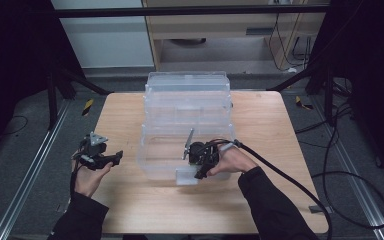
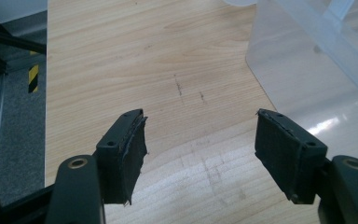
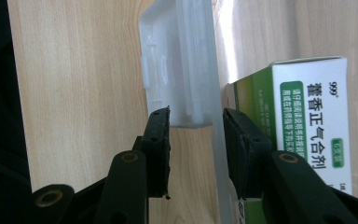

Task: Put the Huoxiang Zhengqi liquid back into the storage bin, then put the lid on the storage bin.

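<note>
A clear plastic storage box [image 1: 187, 107] stands in the middle of the wooden table [image 1: 270, 130]. Its translucent front latch [image 3: 182, 70] hangs down the near wall. My right gripper [image 3: 196, 121] reaches over that wall: one pad lies against the outer edge of the latch, the other against the wall's inner face, so it is shut on the latch. From above, the right gripper [image 1: 200, 172] sits at the box's front edge. Inside the box, a green and white medicine carton [image 3: 307, 116] lies just behind the inner jaw. My left gripper [image 1: 111, 159] rests left of the box, open, with bare wood between its jaws [image 2: 200, 135].
The box's near left corner [image 2: 317, 56] is a short way from the left gripper. A thick black cable [image 1: 290, 180] trails from the right gripper across the table's right side and off the edge. Grey floor with metal rails and dark stands surrounds the table.
</note>
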### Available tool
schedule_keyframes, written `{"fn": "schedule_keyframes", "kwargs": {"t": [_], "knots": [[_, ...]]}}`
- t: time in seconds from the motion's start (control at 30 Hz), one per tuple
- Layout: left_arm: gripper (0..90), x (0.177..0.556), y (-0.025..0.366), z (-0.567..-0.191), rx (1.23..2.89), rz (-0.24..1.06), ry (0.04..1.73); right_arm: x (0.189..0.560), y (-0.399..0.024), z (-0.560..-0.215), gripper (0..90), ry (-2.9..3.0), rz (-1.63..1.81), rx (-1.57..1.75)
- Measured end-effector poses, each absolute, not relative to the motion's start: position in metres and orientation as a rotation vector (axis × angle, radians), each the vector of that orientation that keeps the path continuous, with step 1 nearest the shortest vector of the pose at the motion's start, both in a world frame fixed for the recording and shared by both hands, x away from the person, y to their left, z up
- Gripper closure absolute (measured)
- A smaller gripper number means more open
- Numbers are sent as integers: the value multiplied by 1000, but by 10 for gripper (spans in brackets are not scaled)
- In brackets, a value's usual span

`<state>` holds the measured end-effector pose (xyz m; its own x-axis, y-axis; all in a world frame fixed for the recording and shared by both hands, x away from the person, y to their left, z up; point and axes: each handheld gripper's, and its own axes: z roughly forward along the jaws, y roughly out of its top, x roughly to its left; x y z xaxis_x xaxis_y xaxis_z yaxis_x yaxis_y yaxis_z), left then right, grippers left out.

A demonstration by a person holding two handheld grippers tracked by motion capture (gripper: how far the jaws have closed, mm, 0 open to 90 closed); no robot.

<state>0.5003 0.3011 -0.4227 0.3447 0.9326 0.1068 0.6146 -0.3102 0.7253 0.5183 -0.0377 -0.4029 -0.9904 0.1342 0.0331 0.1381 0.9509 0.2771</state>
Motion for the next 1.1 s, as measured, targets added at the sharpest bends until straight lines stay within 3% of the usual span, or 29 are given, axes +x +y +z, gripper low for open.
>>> {"fn": "schedule_keyframes", "kwargs": {"t": [0.6,1.1], "knots": [[329,514,287,-389,2020,738,1225,519,-40,-404,641,-3083,-465,-196],[333,539,266,-340,2111,727,1040,518,-42,-404,639,-3084,-485,-189]]}}
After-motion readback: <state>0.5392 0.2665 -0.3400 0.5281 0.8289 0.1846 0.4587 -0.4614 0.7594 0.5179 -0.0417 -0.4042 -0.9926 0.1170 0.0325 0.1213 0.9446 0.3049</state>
